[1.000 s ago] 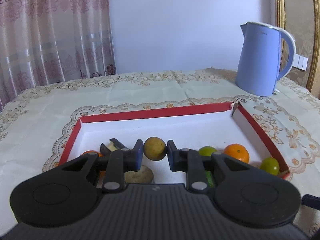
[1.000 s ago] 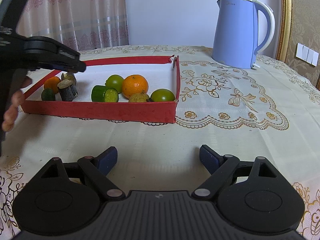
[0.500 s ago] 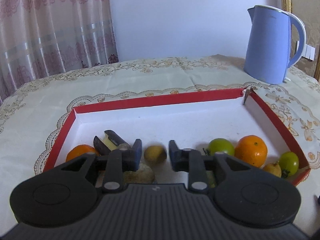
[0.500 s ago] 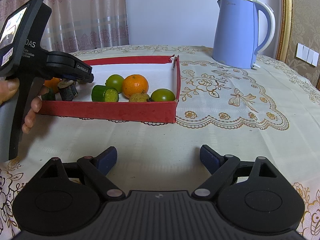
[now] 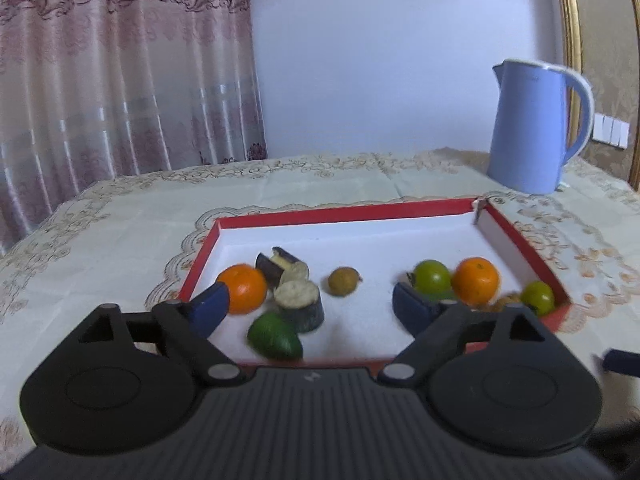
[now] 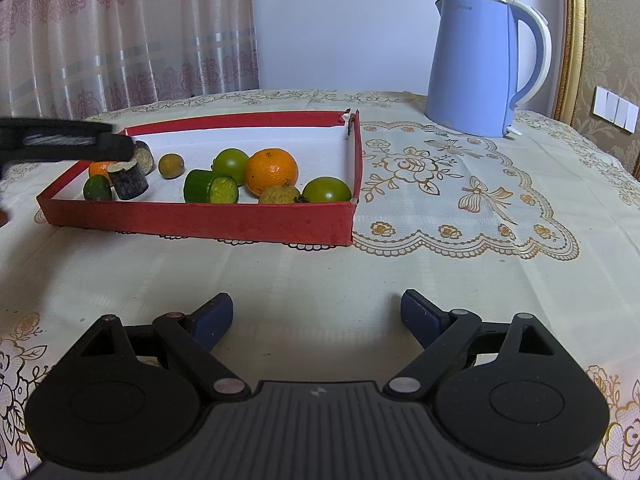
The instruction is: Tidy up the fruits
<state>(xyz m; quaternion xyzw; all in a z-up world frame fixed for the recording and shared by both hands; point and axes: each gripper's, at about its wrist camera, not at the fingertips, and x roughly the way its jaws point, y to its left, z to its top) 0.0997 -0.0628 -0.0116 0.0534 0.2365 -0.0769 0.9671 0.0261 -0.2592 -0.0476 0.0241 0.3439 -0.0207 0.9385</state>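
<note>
A red tray (image 5: 520,236) (image 6: 200,220) with a white floor holds the fruit. A small brown fruit (image 5: 343,281) (image 6: 171,166) lies alone in its middle. Oranges (image 5: 243,288) (image 5: 477,281), green fruits (image 5: 432,278) (image 5: 538,298) (image 5: 275,336) and dark cut pieces (image 5: 300,306) lie around it. My left gripper (image 5: 310,306) is open and empty, above the tray's near edge. It also shows in the right wrist view (image 6: 116,148), at the tray's left end. My right gripper (image 6: 316,316) is open and empty over bare tablecloth, in front of the tray.
A blue electric kettle (image 5: 532,132) (image 6: 480,68) stands on the table behind and right of the tray. A cut cucumber piece (image 6: 210,187) lies in the tray. An embroidered tablecloth (image 6: 460,184) covers the table. Curtains hang at the back left.
My left gripper has opened, let go of the brown fruit and pulled back and up. The fruit now lies on the tray floor. My right gripper has not moved.
</note>
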